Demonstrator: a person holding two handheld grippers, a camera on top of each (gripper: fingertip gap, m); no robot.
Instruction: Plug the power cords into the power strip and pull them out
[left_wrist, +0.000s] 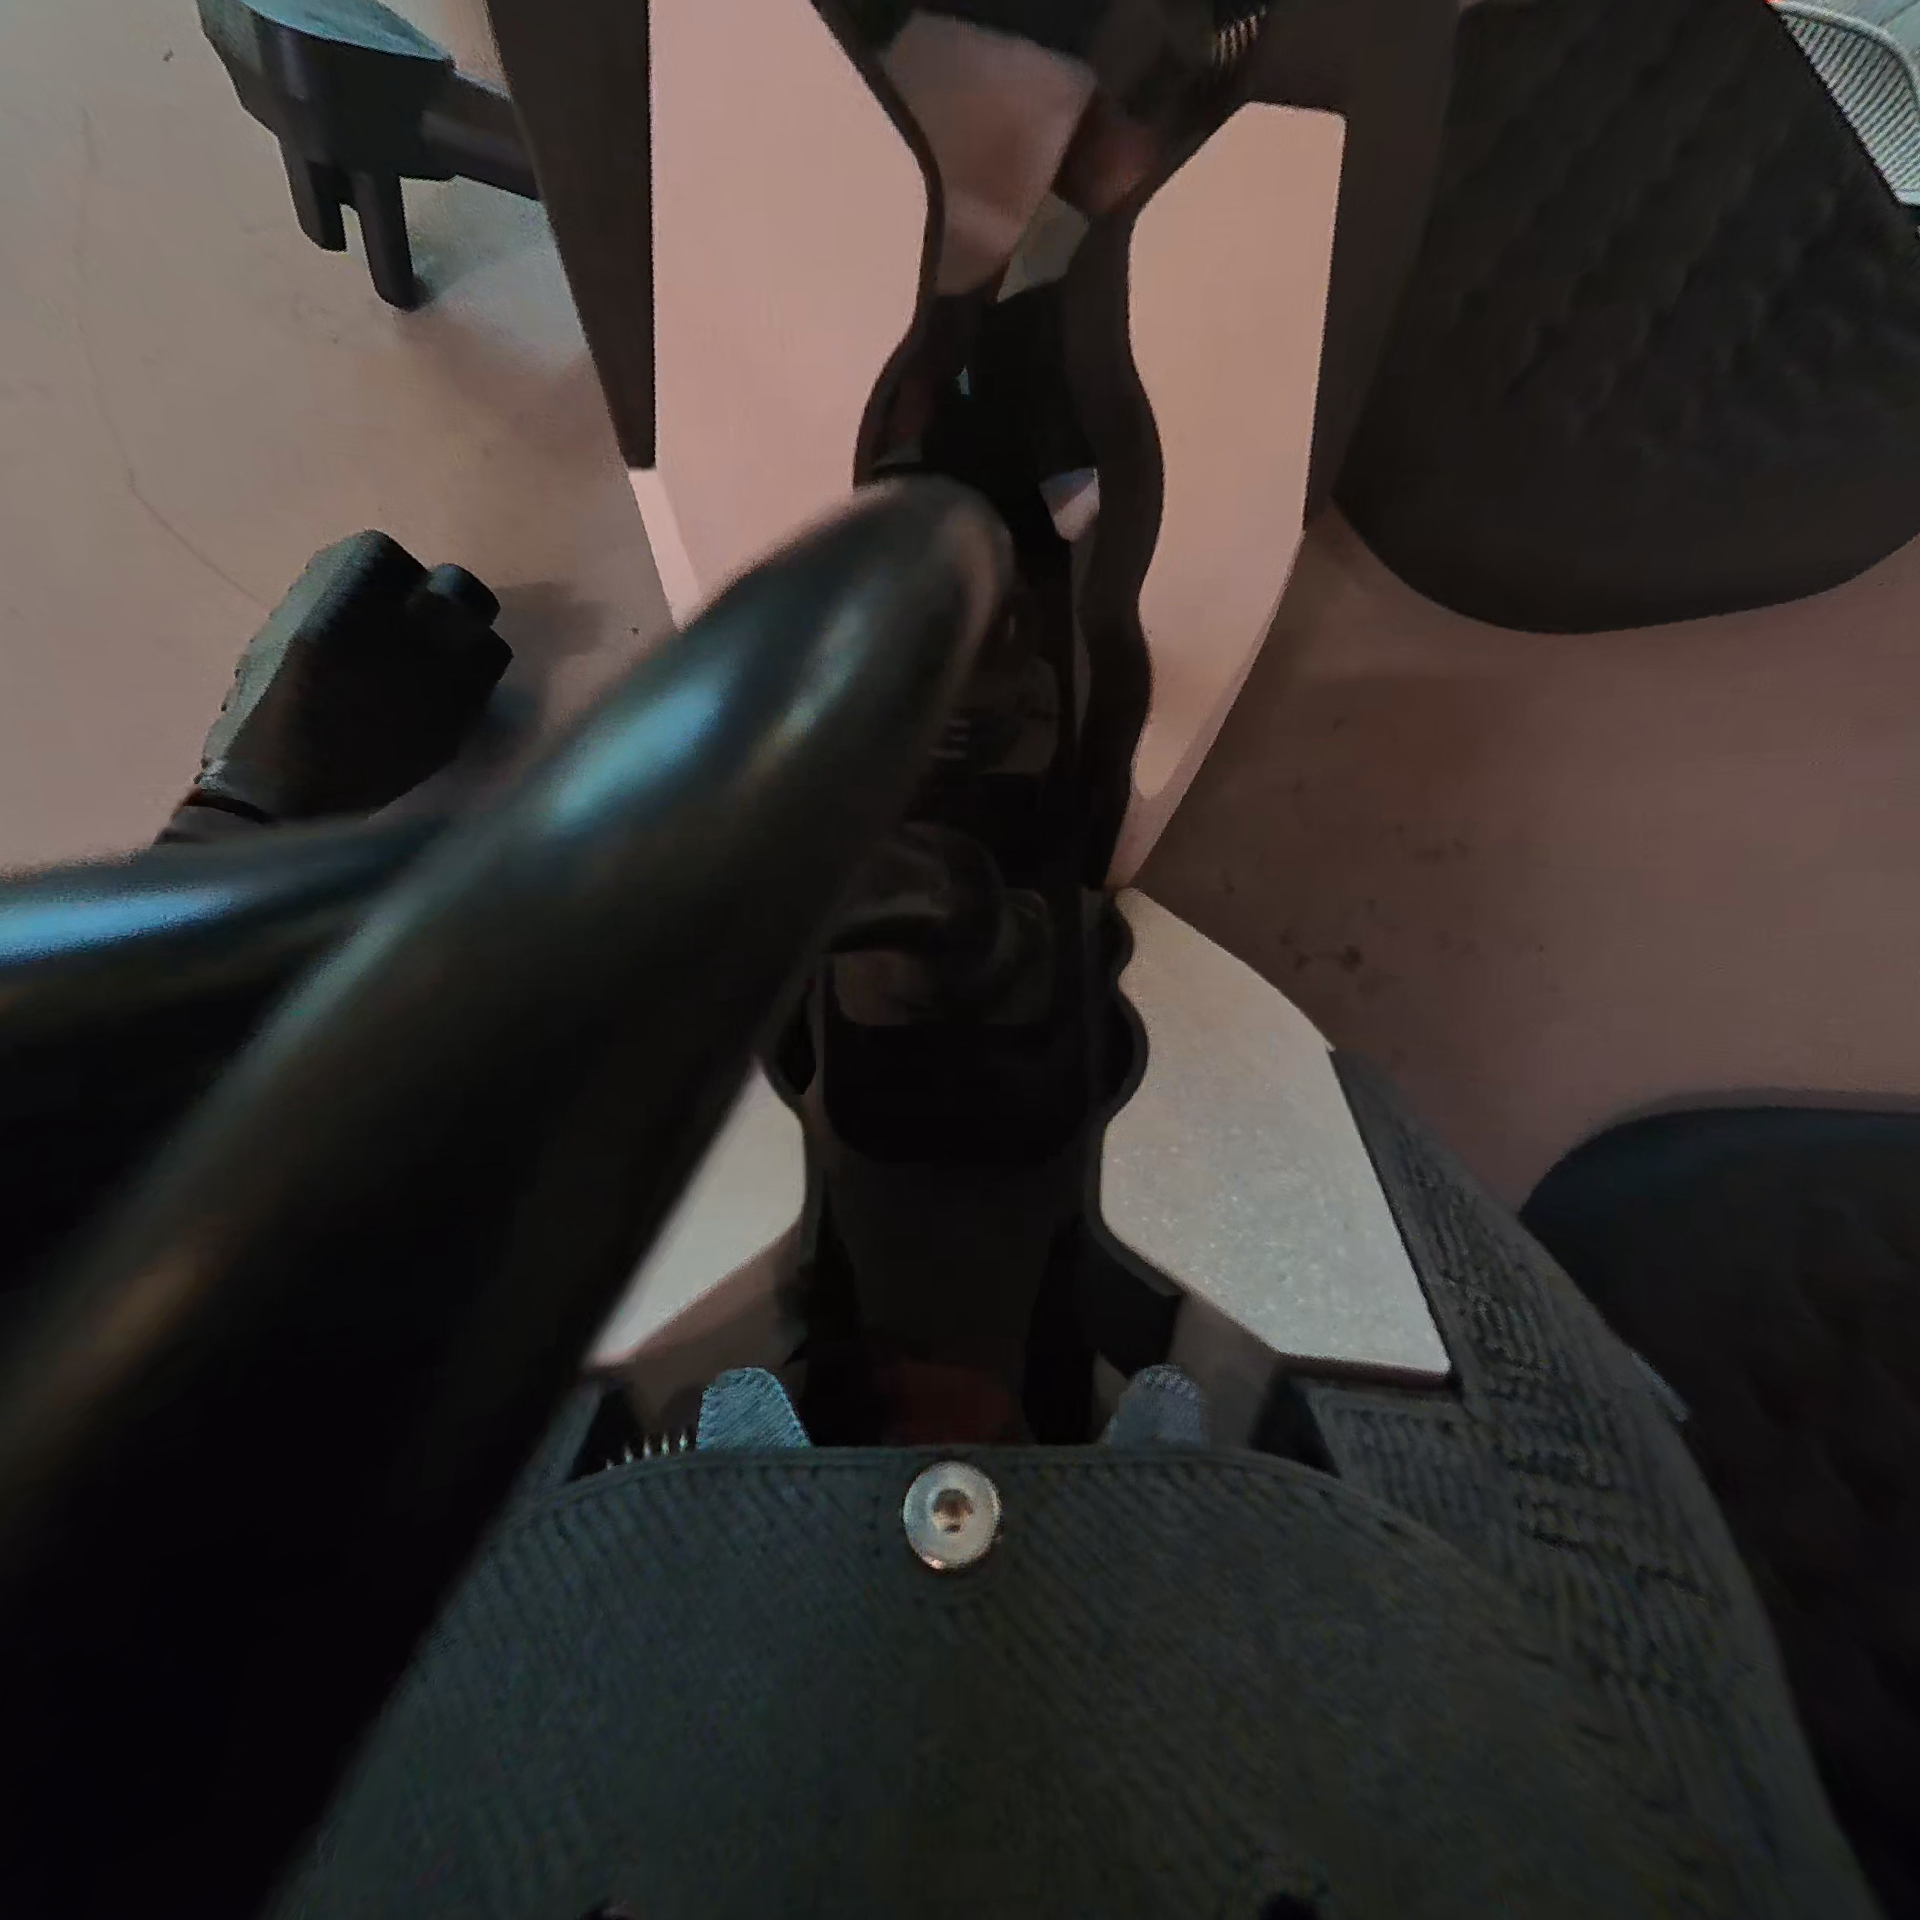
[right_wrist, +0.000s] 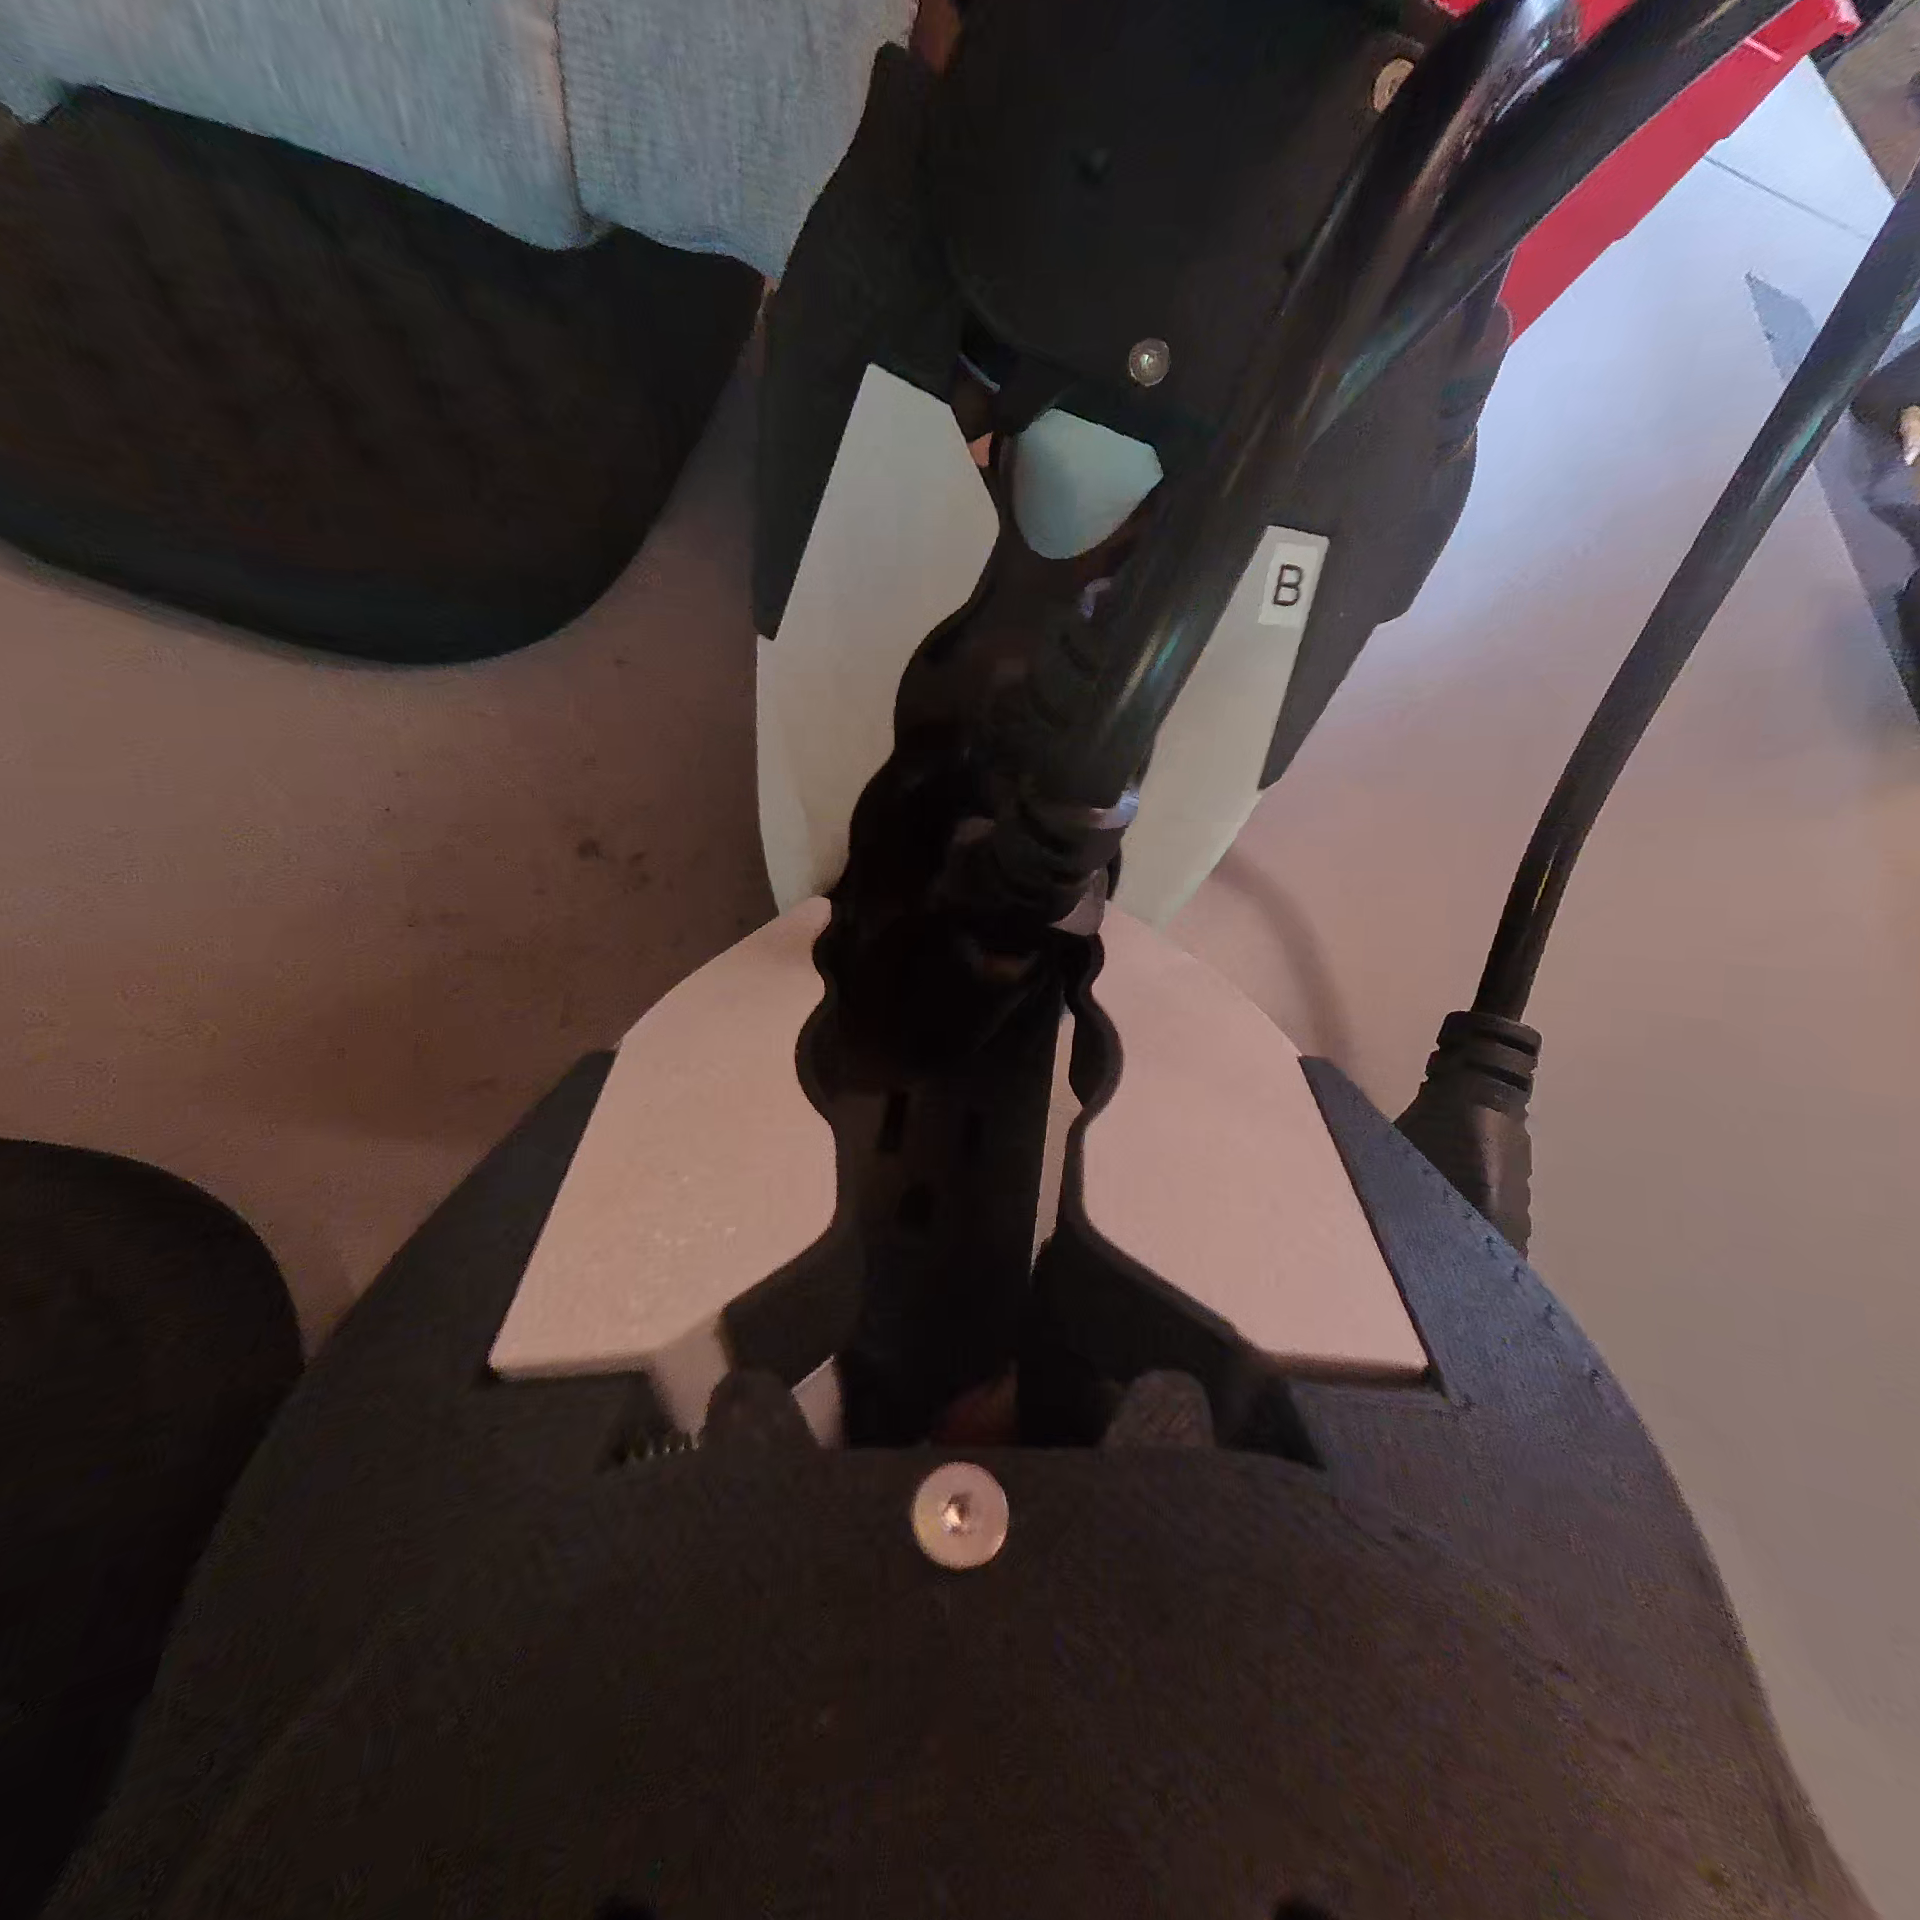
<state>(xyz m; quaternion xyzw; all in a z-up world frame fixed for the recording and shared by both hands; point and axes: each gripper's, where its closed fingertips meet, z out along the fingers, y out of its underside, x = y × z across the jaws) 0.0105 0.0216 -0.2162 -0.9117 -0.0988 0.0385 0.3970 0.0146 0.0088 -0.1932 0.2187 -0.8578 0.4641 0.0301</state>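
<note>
Power cord plug (right_wrist: 961, 1039) clamped in right gripper (right_wrist: 956, 997); left gripper (left_wrist: 977, 935) pinching likewise.

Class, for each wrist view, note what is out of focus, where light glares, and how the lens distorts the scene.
Left wrist view: the thick black cord crossing close to the lens is blurred, with soft streaks of glare along it; the picture is dim and pinkish; straight edges bow at the margins. Right wrist view: sharper overall, bright glare on the glossy cord, blur on the pale cloth at top, wide-angle curving.
</note>
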